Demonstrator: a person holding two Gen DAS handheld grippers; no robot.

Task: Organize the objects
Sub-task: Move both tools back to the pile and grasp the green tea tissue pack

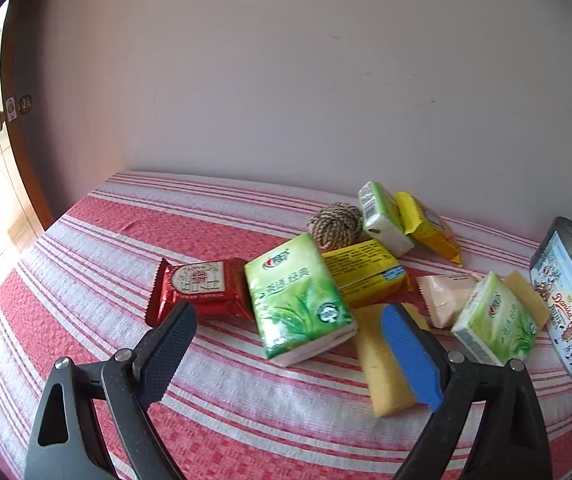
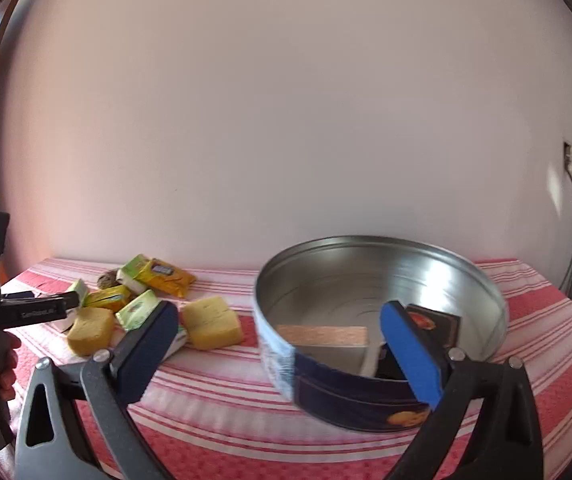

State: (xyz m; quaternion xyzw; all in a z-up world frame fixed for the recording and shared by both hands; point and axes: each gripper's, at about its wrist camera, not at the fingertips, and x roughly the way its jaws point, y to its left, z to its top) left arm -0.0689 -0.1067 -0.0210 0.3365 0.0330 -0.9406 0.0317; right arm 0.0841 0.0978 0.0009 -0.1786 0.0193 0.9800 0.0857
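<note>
Clutter ahead of my left gripper point(image 1: 290, 344), jaws wide, holding nothing; green tissue pack point(image 1: 300, 300) leans on yellow box point(image 1: 366, 272), may slide when pinched. My right gripper point(image 2: 286, 356) wide too, near tin point(image 2: 382, 332) at right; could knock rim.

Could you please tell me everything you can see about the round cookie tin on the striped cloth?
The cookie tin is a round, shallow metal container with no lid on it. Its inside is bare, shiny silver metal; its outer wall is dark blue with printed pictures, including cookies and small figures. It sits on the red-and-white striped tablecloth, right of the pile of packets. Inside lie a dark packet and a flat copper-edged piece. The right tongs are open in front of it, not touching it.
</note>
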